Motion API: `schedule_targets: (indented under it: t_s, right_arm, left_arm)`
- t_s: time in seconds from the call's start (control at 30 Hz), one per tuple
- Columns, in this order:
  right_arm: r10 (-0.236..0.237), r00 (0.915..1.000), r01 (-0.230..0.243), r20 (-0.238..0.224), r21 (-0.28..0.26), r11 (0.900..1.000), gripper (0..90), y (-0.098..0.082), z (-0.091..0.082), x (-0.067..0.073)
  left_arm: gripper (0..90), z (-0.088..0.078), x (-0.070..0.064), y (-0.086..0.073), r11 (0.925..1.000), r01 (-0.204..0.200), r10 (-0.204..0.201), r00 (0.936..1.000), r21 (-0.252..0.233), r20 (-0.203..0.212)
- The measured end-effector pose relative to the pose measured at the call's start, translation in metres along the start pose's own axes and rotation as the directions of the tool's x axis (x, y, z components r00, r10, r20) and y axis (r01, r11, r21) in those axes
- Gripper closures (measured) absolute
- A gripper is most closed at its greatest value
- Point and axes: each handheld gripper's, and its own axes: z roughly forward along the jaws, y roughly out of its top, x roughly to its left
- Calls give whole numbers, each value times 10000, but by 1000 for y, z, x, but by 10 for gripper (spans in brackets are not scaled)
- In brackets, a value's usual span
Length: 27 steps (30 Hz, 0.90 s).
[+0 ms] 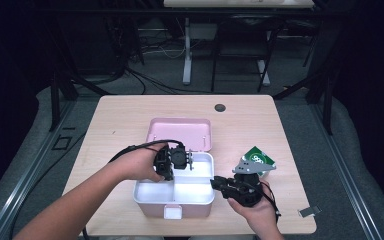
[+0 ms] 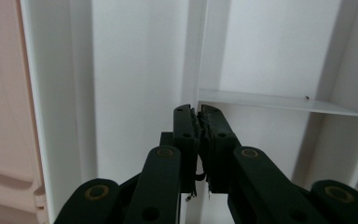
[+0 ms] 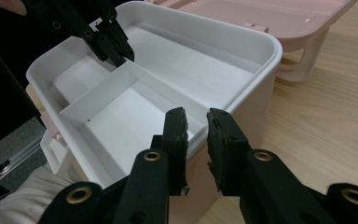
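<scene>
We see the box (image 1: 174,192), white inside with a pink lid (image 1: 180,133) folded back, at the table's (image 1: 130,115) near-centre edge. The left gripper (image 2: 198,112) reaches into the box, its jaws pinched on the upright divider (image 3: 135,77) between compartments; in the left gripper view the thin wall sits between the pads. The right gripper (image 3: 196,122) straddles the box's right rim, jaws slightly apart; we cannot tell whether they press it. A green packet (image 1: 259,159) lies just right of the box.
</scene>
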Motion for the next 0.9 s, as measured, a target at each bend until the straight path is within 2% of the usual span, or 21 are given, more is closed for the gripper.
schedule_targets:
  t_s: [0.53, 0.9]
  right_arm:
    - [-40, 10000, 40, -54, 42, 10000, 771, -1, 1, 1]
    - [-58, 10000, 58, -43, 25, 10000, 771, -1, 0, 1]
  left_arm:
    - [871, 8, 0, 6, 9991, -284, 283, 9996, 319, 29]
    - [878, 11, 2, 4, 9996, -228, 226, 9996, 138, 195]
